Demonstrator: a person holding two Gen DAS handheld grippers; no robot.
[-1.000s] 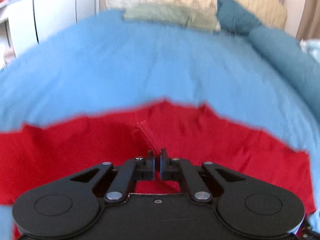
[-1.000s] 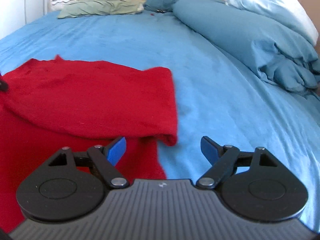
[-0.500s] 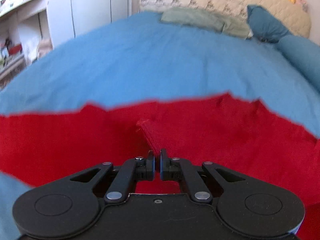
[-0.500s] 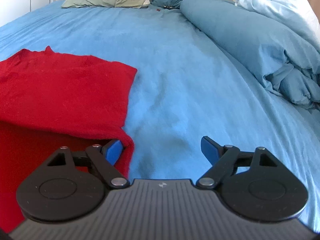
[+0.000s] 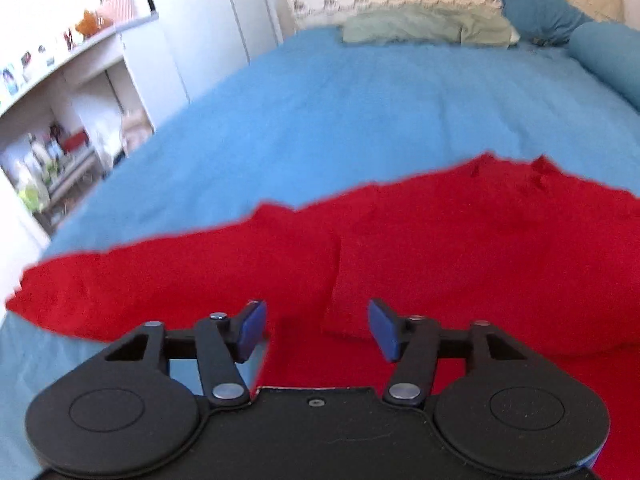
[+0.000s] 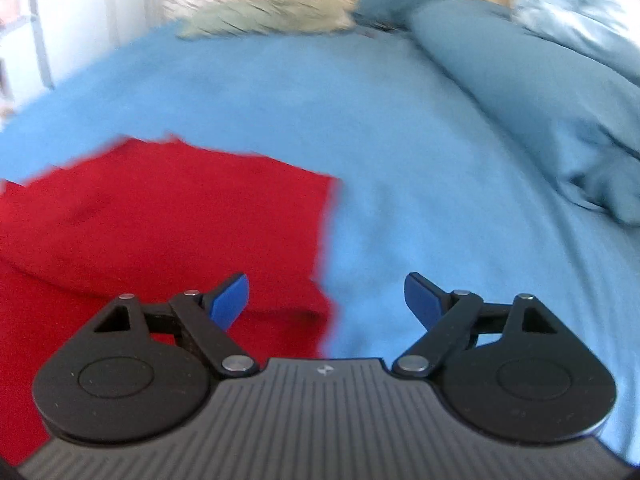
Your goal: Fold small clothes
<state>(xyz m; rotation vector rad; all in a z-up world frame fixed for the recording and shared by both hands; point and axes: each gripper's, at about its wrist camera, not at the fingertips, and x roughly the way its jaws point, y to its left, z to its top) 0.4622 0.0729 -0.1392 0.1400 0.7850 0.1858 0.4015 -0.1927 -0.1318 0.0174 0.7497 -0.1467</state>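
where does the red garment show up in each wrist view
Left wrist: the red garment spans the lower middle from the left edge to the right edge, just beyond the open left hand-held gripper.
Right wrist: it fills the lower left, its right edge ending in front of the open right hand-held gripper.
Shared landmark: the green pillow at the head of the blue bed sheet.

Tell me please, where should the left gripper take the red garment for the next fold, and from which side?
Probably the loose folded corner of the red garment, just ahead of the open left gripper. Come straight forward, low: that edge stands slightly raised off the layer beneath.
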